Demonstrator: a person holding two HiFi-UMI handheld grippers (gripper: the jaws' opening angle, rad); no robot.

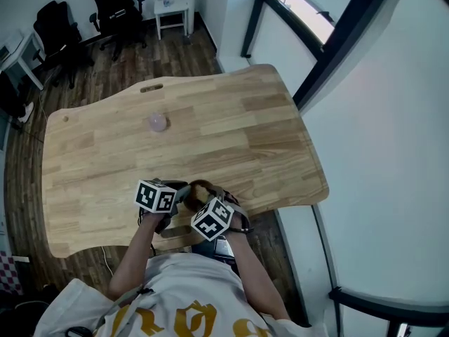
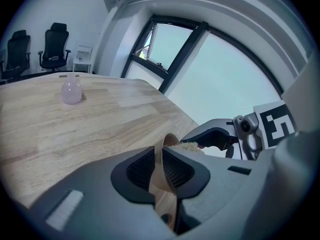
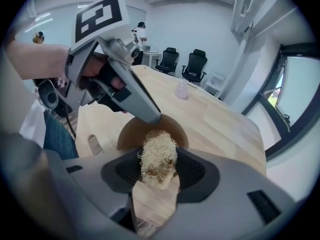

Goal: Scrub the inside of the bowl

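Looks mid-scrub. Pinching bowl [image 2: 171, 140] by its wall with left claw [image 2: 159, 159]: one pad inside, one outside, thin rim standing up between them. Holding it tipped on its side at the near edge of worktop [image 1: 210, 118], apparently off the surface, mouth turned toward right claw [image 3: 159, 171]. Gripping scrubber [image 3: 157, 151] there, pads pressed into both its flanks, tuft poking out past the tips. Key relation: looking along right claw's axis straight into the bowl mouth, scrubber dead centre in front of the opening, at or just inside the rim; contact with the inner wall not confirmable. So no re-aiming needed, in my read: push forward along that axis, then sweep round the curve while bracing with left. Claws nearly tip to tip, left one over the rim at top left as seen from the right one, so mind a knock between them. Bowl: brown, round, thin-walled, smooth matte inside, wood or plastic, can't say which; rigid, likely to twist in a one-point rim pinch under side load. Scrubber: pale straw-coloured, stringy, loofah-like tangle, oblong, long axis in line with the claw; probably squashes easily. Worktop: light wood planks, visible grain. Also pink vase [image 1: 157, 123] well apart at mid-worktop, out of the way.
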